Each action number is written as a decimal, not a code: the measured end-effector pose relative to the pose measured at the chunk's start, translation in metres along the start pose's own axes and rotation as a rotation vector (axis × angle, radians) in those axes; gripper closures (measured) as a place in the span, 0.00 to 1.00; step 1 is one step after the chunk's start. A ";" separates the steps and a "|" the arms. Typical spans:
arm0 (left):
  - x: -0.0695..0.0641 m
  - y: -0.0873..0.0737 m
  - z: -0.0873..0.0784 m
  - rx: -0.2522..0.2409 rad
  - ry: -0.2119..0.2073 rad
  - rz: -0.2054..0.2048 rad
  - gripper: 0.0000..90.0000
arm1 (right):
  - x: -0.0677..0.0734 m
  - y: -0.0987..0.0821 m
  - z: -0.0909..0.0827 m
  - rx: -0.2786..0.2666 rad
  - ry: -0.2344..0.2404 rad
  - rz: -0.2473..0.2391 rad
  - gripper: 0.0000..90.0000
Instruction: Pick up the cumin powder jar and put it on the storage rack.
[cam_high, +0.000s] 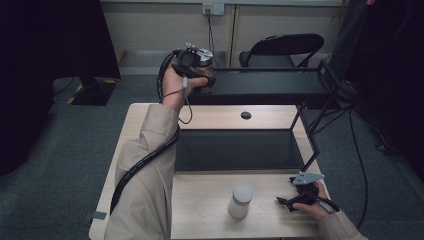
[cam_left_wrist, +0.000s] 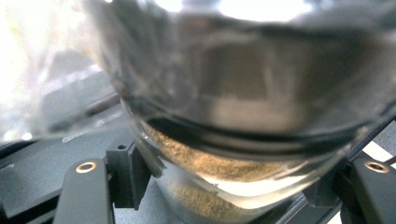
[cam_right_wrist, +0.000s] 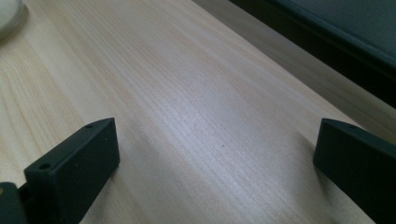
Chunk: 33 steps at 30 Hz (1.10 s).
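A glass jar (cam_high: 205, 61) with tan powder in it is held at the left end of the black upper shelf (cam_high: 270, 82); whether it rests on the shelf I cannot tell. My left gripper (cam_high: 201, 75) is shut on it. In the left gripper view the jar (cam_left_wrist: 224, 140) fills the space between the two black jaws of the left gripper (cam_left_wrist: 231, 179), which press on its lower sides. My right gripper (cam_high: 286, 191) rests at the table's front right, open. In the right gripper view the right gripper (cam_right_wrist: 215, 154) has bare wood between its wide-apart jaws.
A white lidded container (cam_high: 240, 201) stands on the wooden table (cam_high: 200, 210) near the front, left of the right gripper. The rack's lower black shelf (cam_high: 240, 150) spans the table's middle. A black chair (cam_high: 282, 47) stands behind the rack. A round cable hole (cam_high: 245, 115) sits in the tabletop behind the lower shelf.
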<state>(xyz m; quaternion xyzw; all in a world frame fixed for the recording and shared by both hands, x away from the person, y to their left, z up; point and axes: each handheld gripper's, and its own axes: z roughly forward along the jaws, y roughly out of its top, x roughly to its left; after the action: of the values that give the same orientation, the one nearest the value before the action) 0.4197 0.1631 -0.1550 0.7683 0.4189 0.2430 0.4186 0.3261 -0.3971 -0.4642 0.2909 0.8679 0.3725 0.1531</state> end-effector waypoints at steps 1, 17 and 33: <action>0.000 0.000 0.000 0.000 0.001 0.000 0.34 | 0.000 0.000 0.000 0.000 0.000 0.000 0.00; -0.009 -0.003 -0.011 -0.018 0.042 0.009 0.13 | 0.000 0.000 0.000 0.000 0.000 0.000 0.00; -0.015 -0.032 -0.037 -0.066 0.009 0.063 0.01 | 0.000 0.000 0.000 0.000 0.000 0.000 0.00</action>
<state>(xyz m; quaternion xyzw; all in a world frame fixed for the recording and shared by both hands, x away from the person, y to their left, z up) 0.3704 0.1765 -0.1629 0.7658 0.3879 0.2731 0.4342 0.3261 -0.3970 -0.4642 0.2911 0.8678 0.3725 0.1532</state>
